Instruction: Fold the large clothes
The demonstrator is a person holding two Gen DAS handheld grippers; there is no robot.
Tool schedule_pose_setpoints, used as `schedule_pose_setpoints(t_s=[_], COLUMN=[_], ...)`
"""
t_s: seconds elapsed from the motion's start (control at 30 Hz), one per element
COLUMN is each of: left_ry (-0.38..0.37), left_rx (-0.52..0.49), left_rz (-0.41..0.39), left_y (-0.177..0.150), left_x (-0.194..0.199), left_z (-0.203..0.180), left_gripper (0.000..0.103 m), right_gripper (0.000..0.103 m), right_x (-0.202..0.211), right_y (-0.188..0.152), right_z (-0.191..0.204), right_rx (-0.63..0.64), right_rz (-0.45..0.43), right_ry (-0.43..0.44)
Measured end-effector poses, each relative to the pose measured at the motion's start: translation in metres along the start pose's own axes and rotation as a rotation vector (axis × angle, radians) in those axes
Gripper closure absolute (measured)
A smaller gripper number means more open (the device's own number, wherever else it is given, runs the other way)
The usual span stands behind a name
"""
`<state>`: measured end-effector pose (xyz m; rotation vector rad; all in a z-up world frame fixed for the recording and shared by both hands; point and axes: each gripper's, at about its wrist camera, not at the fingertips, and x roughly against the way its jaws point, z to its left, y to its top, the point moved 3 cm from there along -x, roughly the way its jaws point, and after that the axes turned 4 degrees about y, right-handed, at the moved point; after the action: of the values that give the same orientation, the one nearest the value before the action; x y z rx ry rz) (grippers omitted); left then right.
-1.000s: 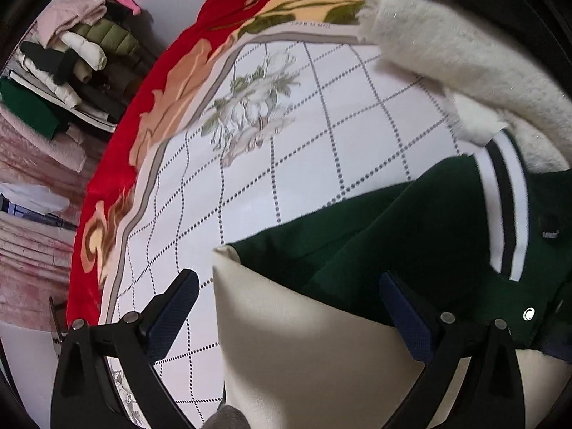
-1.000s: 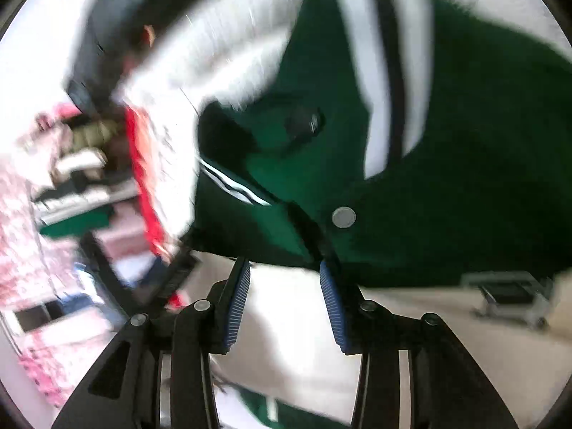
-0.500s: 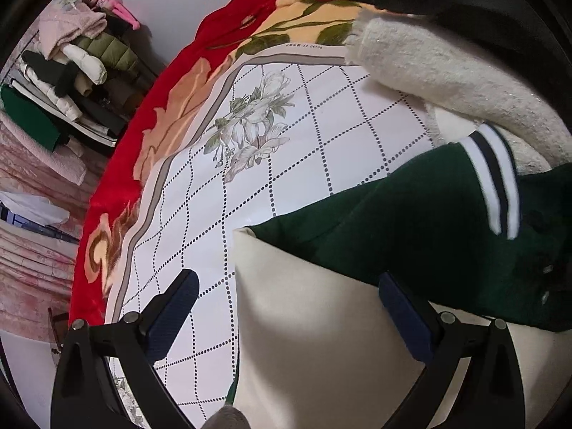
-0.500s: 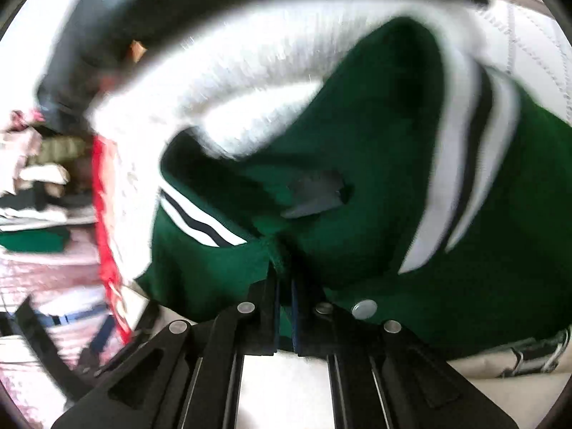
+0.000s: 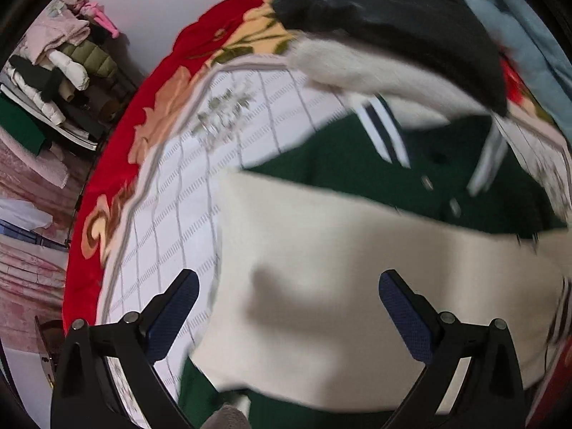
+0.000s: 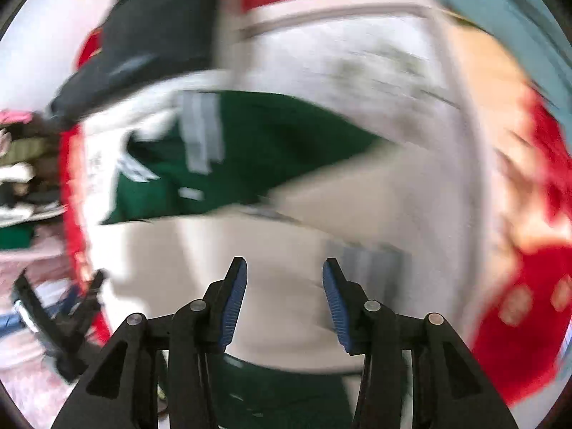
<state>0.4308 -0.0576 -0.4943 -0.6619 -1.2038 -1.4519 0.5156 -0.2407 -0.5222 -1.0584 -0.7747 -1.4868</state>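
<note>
Both wrist views look steeply down, sharing the green jacket (image 5: pixel 357 157) (image 6: pixel 257 150).

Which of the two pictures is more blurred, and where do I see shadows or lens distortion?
Right wrist view: heavy motion blur smears the green varsity jacket with white stripes and the red floral blanket; only the right claw is sharp. Left wrist view: milder blur, a soft grey shadow on the jacket's cream leather sleeve, fisheye bending of the blanket's grid lines; the left claw is sharp.
</note>
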Motion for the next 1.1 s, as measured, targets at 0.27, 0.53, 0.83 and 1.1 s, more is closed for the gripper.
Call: schedule_pose_setpoints(t_s=[0.27, 0.53, 0.83, 1.1], left_ry=[0.038, 0.036, 0.021, -0.024], left_rx=[-0.097, -0.137, -0.193, -0.108], left_rz=[0.085, 0.087, 0.124, 0.105], left_y=[-0.05, -0.073, -0.096, -0.1], left_x=[-0.013, 0.0, -0.02, 0.001], left_z=[-0.064, -0.093, -0.104, -0.091], left_gripper=[0.0, 0.0, 0.0, 0.0], right_gripper=[0.057, 0.057, 0.078, 0.062], right_x=[-0.025, -0.089, -0.076, -0.041], right_y=[-0.04, -0.108, -0.109, -0.095], right_z=[-0.114, -0.101, -0.217, -0.181], right_rx=[-0.062, 0.311, -0.353, 0.008], right_rz=[0.105, 0.343, 0.056, 0.107], right_ry=[-0.031, -0.143, 0.107, -0.06])
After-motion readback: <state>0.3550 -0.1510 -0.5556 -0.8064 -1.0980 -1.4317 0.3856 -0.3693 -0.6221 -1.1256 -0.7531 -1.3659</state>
